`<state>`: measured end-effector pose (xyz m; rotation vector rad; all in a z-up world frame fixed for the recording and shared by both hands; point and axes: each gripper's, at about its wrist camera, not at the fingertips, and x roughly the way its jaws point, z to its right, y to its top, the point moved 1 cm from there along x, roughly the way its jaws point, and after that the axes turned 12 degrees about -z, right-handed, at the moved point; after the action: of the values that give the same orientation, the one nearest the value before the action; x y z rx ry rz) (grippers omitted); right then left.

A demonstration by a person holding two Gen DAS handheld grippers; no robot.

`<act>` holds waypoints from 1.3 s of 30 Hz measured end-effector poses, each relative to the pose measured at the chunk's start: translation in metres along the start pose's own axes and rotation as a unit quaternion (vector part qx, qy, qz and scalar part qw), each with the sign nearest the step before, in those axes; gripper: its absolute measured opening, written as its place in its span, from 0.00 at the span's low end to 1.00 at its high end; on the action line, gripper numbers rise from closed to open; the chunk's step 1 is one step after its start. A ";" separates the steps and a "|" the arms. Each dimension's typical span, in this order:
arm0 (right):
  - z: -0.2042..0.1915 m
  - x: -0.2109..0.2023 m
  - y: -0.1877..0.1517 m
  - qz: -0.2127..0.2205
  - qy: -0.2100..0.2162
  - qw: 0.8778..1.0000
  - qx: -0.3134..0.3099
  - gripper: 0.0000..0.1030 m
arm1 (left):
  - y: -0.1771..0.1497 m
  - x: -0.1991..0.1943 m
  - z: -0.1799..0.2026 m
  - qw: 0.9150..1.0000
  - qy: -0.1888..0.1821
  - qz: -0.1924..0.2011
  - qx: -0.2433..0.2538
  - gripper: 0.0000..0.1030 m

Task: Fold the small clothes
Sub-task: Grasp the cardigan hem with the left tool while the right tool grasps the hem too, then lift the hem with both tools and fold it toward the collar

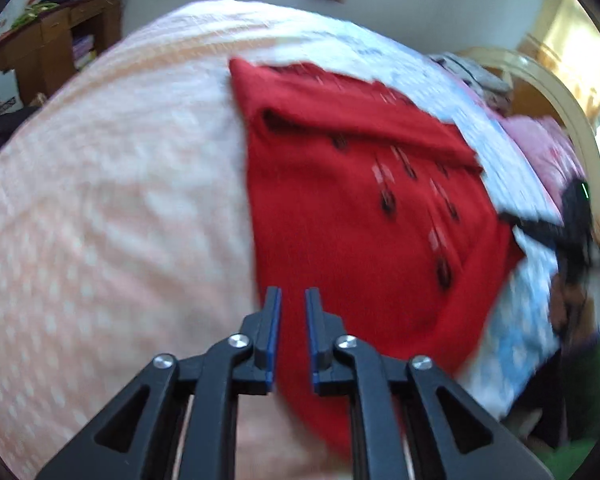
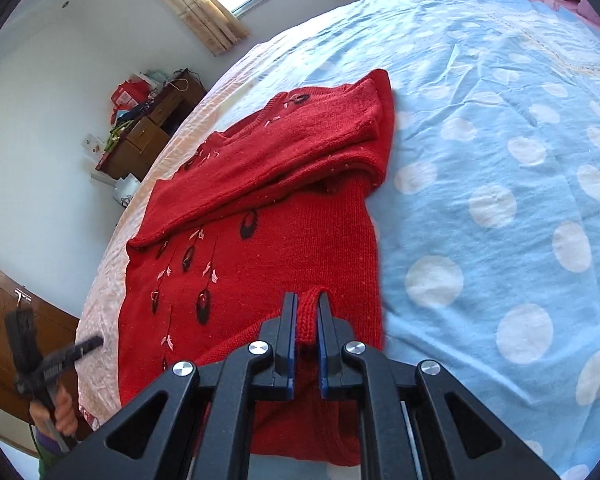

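A red knitted sweater [image 1: 360, 200] with dark bead and feather trim lies flat on the bed, one sleeve [image 2: 320, 148] folded across its chest. My right gripper [image 2: 308, 300] is shut on a raised fold of the sweater's lower edge, and red ribbed knit shows between its pads. In the left wrist view it is a dark blur at the sweater's right side [image 1: 576, 216]. My left gripper [image 1: 293, 292] hovers over the sweater's near left edge with its jaws slightly apart and nothing in them. In the right wrist view a hand holds it off the bed's left side [image 2: 88, 346].
The sweater lies across a pink dotted sheet [image 1: 100, 200] and a blue blanket with white dots [image 2: 500, 160]. A wooden desk with clutter [image 2: 148, 132] stands by the far wall. A pink pillow [image 1: 540, 140] and a curved headboard [image 1: 560, 92] sit at the bed's right end.
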<state>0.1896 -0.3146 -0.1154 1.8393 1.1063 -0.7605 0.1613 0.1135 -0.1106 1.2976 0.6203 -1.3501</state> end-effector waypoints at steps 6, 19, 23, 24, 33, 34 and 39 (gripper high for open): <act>-0.005 0.004 0.000 0.000 0.003 1.000 -0.016 0.07 | -0.065 0.012 0.013 0.994 -0.071 -0.075 -0.017 0.52; -0.003 0.001 -0.016 -0.009 0.013 1.000 -0.007 0.08 | -0.066 0.025 0.018 0.985 -0.126 -0.107 -0.059 0.06; -0.006 -0.004 -0.002 -0.013 0.044 0.999 -0.002 0.08 | -0.043 0.006 0.016 0.984 -0.153 -0.074 -0.055 0.06; -0.005 -0.005 0.004 -0.011 0.053 0.998 0.004 0.08 | -0.032 0.000 0.013 0.984 -0.160 -0.062 -0.058 0.06; 0.018 0.018 0.065 0.016 0.050 0.995 0.080 0.08 | 0.077 -0.001 -0.053 0.972 -0.165 -0.005 -0.170 0.06; 0.022 0.023 0.067 0.017 0.044 0.995 0.093 0.08 | 0.086 0.006 -0.062 0.971 -0.154 -0.011 -0.185 0.06; 0.040 0.027 0.060 0.021 0.098 0.986 0.135 0.31 | 0.098 0.019 -0.065 0.979 -0.133 -0.020 -0.153 0.10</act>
<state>0.2520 -0.3547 -0.1357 2.1976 1.1272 -0.7456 0.2772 0.1406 -0.1151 0.8459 0.6401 -1.3704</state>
